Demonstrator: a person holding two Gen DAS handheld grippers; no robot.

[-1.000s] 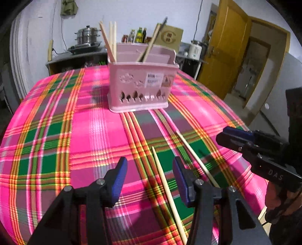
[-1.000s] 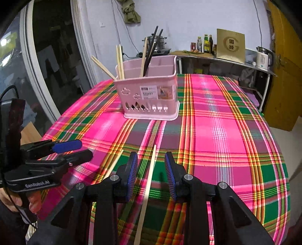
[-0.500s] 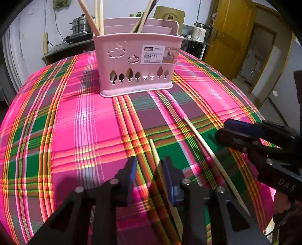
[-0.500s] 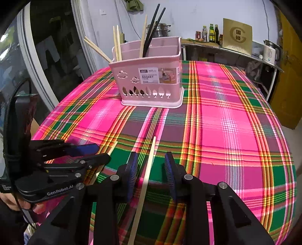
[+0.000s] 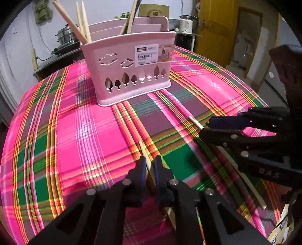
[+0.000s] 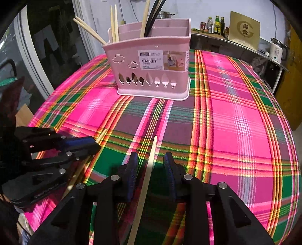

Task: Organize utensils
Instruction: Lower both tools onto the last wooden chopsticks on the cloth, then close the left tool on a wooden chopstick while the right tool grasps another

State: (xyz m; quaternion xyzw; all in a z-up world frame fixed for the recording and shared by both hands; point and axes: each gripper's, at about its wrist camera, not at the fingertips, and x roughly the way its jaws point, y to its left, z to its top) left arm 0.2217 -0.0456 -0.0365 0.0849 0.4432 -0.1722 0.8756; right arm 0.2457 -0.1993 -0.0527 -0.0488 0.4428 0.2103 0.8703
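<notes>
- While my left gripper [image 5: 150, 167] has just been closing, its jaws now pinch a pale wooden chopstick [image 5: 145, 153] between the pads, close to its far end.
- That chopstick lies flat on the plaid tablecloth [image 5: 79, 132]; its long axis runs away from me toward the pink utensil basket [image 5: 130, 69], leaning slightly left in the left wrist view, with only a short tip poking out past the fingertips.
- My right gripper [image 6: 151, 165] stands with its jaws apart, straddling a second chopstick [image 6: 149, 169] without the pads touching it.
- Its long axis runs between the two fingers and points up the cloth toward the basket, tilted a little to the right; its far tip lies beyond the fingertips, and its near end passes under the gripper body out of the frame.
- From the left wrist view I see the same second chopstick [image 5: 243, 175] running diagonally under the right gripper [image 5: 222, 128], one end sticking out toward the basket.
- From the right wrist view the left gripper [image 6: 94, 145] sits low at the left edge, with the first chopstick [image 6: 101, 134] showing past its tip.
- Both chopsticks lie near each other on the green-and-pink squares, well apart from the basket.
- Standing upright farther up the table, the basket holds several pale chopsticks [image 6: 114, 24] leaning left in one compartment and dark ones [image 6: 153, 17] in another.
</notes>
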